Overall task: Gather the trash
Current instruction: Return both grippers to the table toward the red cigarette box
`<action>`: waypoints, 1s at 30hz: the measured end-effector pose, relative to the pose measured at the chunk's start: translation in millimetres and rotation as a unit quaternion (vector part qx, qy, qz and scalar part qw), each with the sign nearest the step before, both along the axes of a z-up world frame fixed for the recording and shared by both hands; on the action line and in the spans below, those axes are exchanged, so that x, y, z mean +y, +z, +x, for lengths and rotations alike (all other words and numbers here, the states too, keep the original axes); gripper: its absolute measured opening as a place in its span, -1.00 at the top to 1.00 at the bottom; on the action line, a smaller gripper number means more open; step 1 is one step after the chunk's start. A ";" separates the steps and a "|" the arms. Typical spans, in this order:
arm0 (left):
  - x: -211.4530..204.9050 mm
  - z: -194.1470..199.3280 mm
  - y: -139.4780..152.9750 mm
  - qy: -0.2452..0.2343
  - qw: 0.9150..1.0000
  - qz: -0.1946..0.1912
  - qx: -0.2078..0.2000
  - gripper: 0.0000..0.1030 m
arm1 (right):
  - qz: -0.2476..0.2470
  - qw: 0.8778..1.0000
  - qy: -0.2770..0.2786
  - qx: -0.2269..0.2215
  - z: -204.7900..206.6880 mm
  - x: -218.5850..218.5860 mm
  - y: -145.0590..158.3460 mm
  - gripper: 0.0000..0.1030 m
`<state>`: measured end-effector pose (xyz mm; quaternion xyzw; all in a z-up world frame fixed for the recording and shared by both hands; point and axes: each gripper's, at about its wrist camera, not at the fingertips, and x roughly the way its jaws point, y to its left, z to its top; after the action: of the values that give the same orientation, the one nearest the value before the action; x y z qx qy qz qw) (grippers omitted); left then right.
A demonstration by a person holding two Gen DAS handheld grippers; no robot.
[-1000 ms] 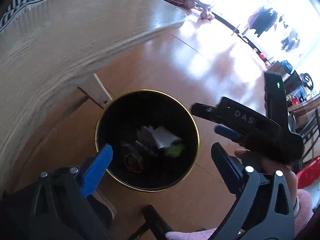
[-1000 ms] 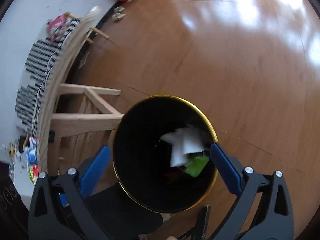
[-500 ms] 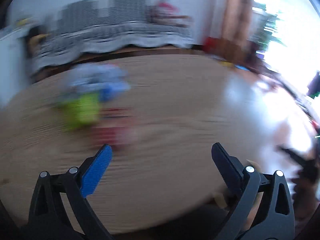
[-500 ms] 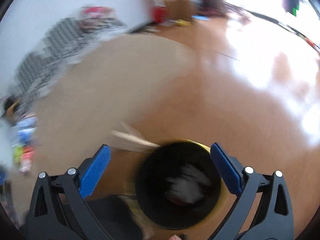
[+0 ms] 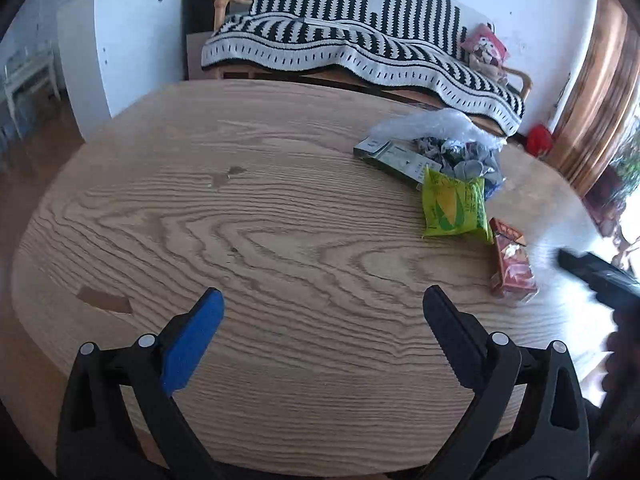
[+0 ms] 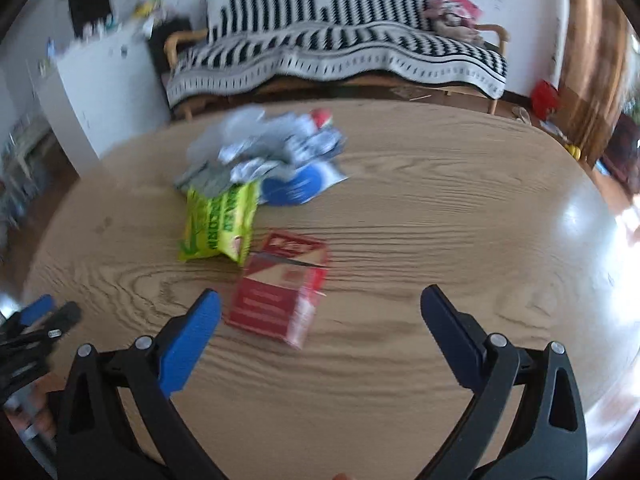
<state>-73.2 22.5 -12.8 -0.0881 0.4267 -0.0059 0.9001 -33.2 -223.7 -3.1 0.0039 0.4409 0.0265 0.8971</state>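
Plainly, the red box (image 6: pixel 280 290) is found on the table (image 6: pixel 440 220), just ahead of the right gripper (image 6: pixel 320 304) and left of its centre, long axis pointing away. Both grippers are held wide apart and empty. From the left gripper (image 5: pixel 323 304), the red box (image 5: pixel 511 264) lies well off to the right, so the right is judged nearer.

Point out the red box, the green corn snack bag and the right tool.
red box (image 6: pixel 276 304): right wrist view, on its red front face.
green corn snack bag (image 5: pixel 456 208): left wrist view, on the printed corn picture.
right tool (image 6: pixel 320 300): right wrist view, midway between its open fingertips.
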 end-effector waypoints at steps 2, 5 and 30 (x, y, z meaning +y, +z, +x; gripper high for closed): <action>0.1 3.8 -3.3 -0.013 1.000 -0.004 0.005 -0.88 | -0.008 1.000 0.001 0.017 12.8 20.3 -13.0 -0.88; -9.0 17.1 -10.6 -0.029 0.999 0.002 0.013 -0.88 | -0.018 0.999 -0.001 0.043 24.0 34.6 -37.8 -0.88; -140.9 146.5 -40.2 -0.117 0.992 0.009 0.040 -0.88 | -0.020 0.999 0.042 0.024 66.9 -43.2 -69.8 -0.90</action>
<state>73.2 -118.4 -53.0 -0.0298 0.4698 -0.1034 0.8762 33.6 -266.9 -73.0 -0.0316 0.4622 0.0550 0.8845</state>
